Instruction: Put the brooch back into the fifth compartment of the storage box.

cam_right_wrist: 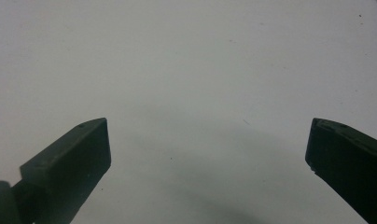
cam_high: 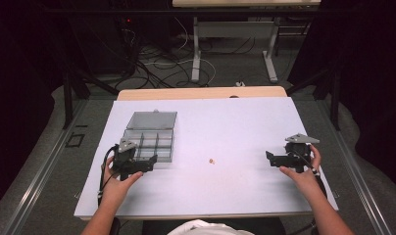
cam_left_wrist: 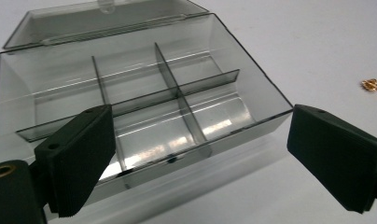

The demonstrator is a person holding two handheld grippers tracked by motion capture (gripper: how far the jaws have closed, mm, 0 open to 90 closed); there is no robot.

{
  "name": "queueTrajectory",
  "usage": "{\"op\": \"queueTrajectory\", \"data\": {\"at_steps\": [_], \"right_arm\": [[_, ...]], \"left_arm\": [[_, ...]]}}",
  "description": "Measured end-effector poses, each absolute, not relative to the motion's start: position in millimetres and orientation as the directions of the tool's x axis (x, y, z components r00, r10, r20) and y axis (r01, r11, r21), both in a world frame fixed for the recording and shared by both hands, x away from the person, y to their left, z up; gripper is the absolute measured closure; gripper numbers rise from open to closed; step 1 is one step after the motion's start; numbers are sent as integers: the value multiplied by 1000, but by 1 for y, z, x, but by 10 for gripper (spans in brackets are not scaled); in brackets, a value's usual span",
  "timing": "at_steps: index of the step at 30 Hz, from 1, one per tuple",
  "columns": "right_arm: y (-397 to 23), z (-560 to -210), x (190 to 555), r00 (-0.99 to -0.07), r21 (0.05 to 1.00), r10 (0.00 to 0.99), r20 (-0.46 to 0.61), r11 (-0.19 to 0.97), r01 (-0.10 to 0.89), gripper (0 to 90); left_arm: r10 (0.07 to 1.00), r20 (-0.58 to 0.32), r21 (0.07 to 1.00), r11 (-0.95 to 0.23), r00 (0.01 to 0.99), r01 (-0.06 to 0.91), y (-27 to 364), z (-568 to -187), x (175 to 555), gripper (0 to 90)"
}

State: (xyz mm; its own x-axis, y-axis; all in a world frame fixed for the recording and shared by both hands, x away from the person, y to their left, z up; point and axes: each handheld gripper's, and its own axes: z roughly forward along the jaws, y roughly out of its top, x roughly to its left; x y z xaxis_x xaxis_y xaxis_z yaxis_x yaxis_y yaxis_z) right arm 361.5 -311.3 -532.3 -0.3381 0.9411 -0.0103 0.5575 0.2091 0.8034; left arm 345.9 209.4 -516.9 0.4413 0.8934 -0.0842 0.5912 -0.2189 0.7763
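The white surface point(cam_high: 245, 127) is mostly bare, with wide open room across its middle and right half. A clear grey compartment box point(cam_high: 149, 142) sits on the left part, set well in from the left and far edges, with its hinged lid point(cam_high: 152, 119) folded flat behind it toward the far side. In the left gripper view the compartment box point(cam_left_wrist: 144, 107) shows thin dividers splitting it into several cells, and every cell that can be seen holds nothing but reflections.

The left tongs point(cam_high: 148, 163) hang just at the near front wall of the box, jaws spread wide and grasping nothing. In the left gripper view the left tongs point(cam_left_wrist: 200, 158) frame the box's near right corner between the two black pads, neither pad touching the plastic as far as can be told.

A small gold-coloured piece point(cam_high: 212, 160) lies alone on the bare sheet between the two hands, to the right of the box and apart from it; the same small gold-coloured piece point(cam_left_wrist: 372, 85) shows beyond the box's right wall.

The right tongs point(cam_high: 268, 157) sit near the right edge, well apart from the piece, released and pointing toward the middle. In the right gripper view the right tongs point(cam_right_wrist: 207, 163) stand wide apart over plain white sheet.
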Motion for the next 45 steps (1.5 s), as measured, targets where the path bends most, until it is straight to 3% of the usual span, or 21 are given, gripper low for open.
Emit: {"op": "queueTrajectory", "data": {"at_steps": [28,45], "right_arm": [[-307,-535,361,-355,787,935,-5,222,576,30],[-307,-535,360,-354,783,935,-8,226,580,50]], "left_arm": [[813,-51,745,-356,580,565,172,-518,343,163],[752,-72,753,-389,655,531,129,-517,351,217]]}}
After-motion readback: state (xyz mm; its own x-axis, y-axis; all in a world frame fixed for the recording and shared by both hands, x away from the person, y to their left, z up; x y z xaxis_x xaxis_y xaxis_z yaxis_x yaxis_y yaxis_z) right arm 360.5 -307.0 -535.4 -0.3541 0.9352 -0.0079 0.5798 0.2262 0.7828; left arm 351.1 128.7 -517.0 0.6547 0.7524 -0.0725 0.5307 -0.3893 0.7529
